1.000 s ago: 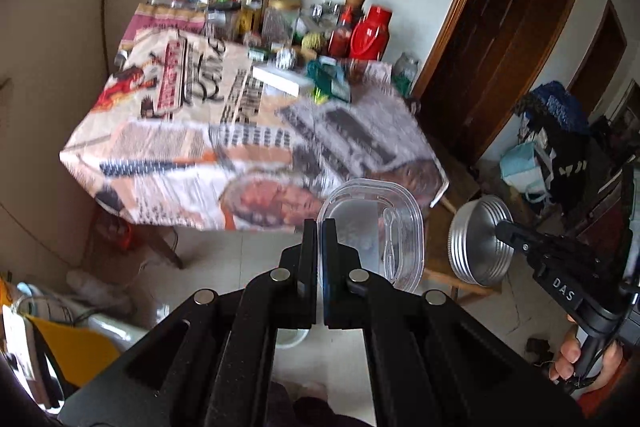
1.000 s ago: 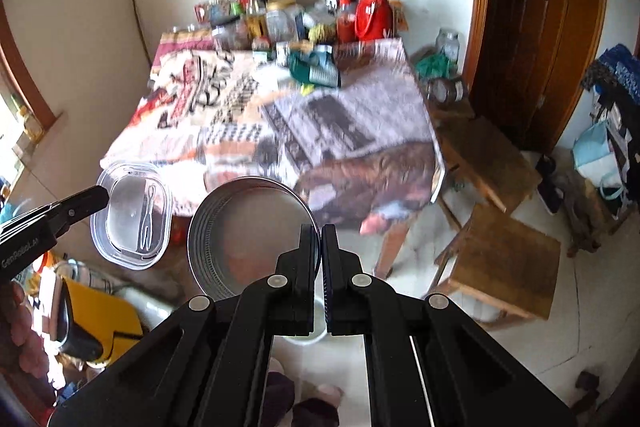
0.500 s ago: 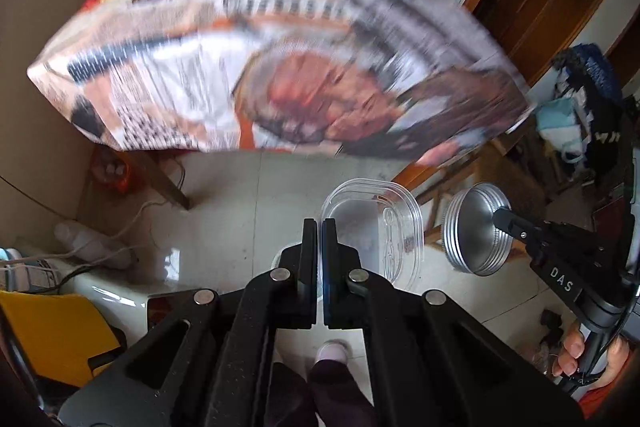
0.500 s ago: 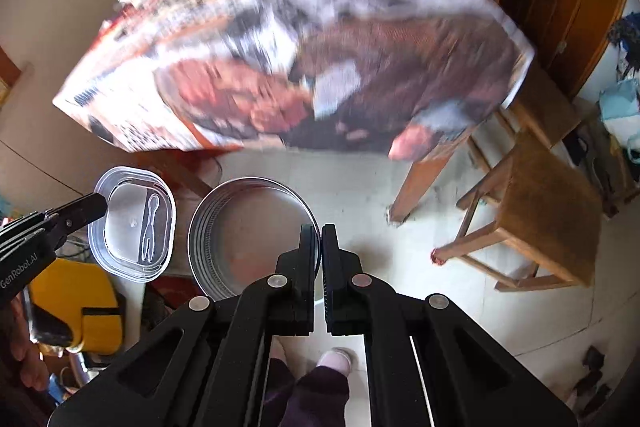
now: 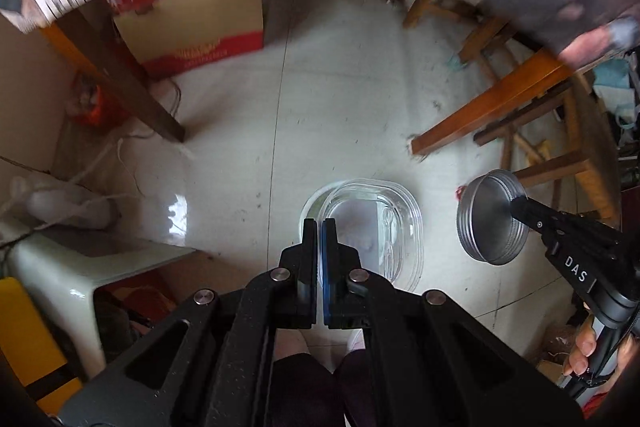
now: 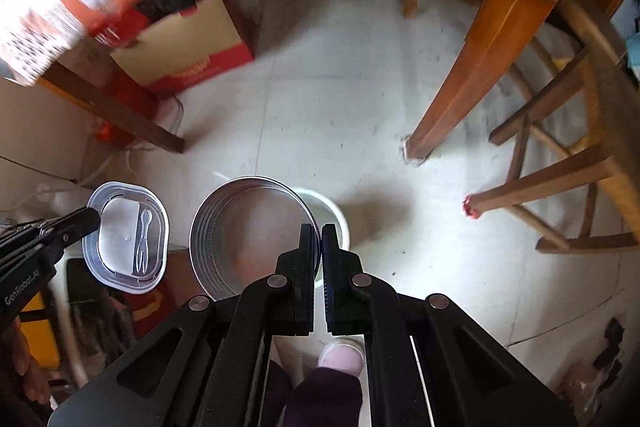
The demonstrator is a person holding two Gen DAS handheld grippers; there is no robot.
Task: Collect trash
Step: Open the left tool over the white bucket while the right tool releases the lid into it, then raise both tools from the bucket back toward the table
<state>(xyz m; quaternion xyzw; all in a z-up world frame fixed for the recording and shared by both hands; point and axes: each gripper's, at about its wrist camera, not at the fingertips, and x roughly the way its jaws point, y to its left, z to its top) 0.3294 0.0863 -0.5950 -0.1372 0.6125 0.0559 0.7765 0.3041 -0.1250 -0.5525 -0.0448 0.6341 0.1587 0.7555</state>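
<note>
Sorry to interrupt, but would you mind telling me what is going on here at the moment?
A person is collecting trash with a handheld gripper in each hand. The left gripper is shut on the rim of a clear plastic lid with a small fork moulded in; the right gripper is shut on the rim of a round metal tin lid. Both point down at the floor over a white bin by the person's feet.
</note>
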